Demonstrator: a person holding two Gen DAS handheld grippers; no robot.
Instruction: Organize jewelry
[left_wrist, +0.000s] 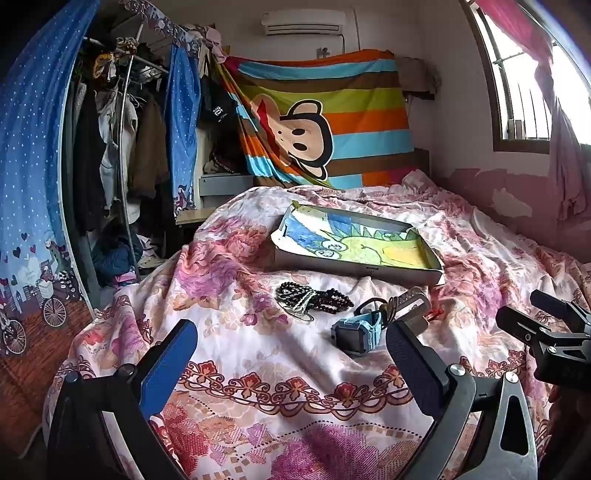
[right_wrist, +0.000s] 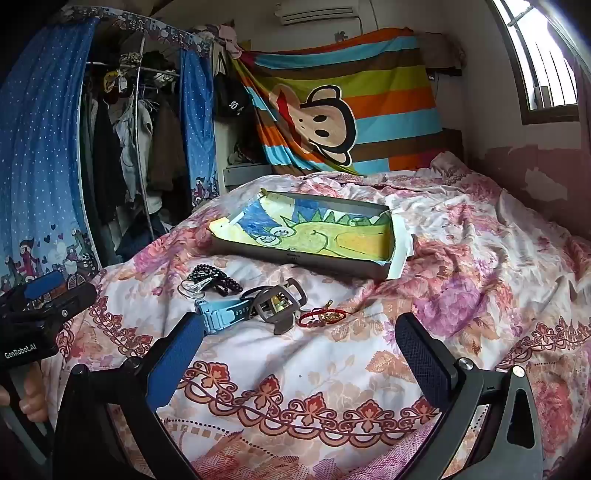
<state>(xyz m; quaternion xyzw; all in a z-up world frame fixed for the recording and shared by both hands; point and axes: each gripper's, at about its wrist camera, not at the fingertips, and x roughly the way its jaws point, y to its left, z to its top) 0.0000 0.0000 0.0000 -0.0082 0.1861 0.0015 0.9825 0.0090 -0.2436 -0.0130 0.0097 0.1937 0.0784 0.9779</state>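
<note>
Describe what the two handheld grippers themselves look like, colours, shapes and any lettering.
Each gripper, left and right, has a black forked frame with round silver bolts and two flat textured fingers, one bright blue, one dark navy. The left's black body reads "GenRobot.AI" in white.

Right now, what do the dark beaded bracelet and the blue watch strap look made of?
Dark beaded bracelet: glossy round beads, possibly polished stone, glass or wood; small highlights show. Blue watch strap: matte moulded rubber or plastic, judging by its ridged, even surface.
</note>
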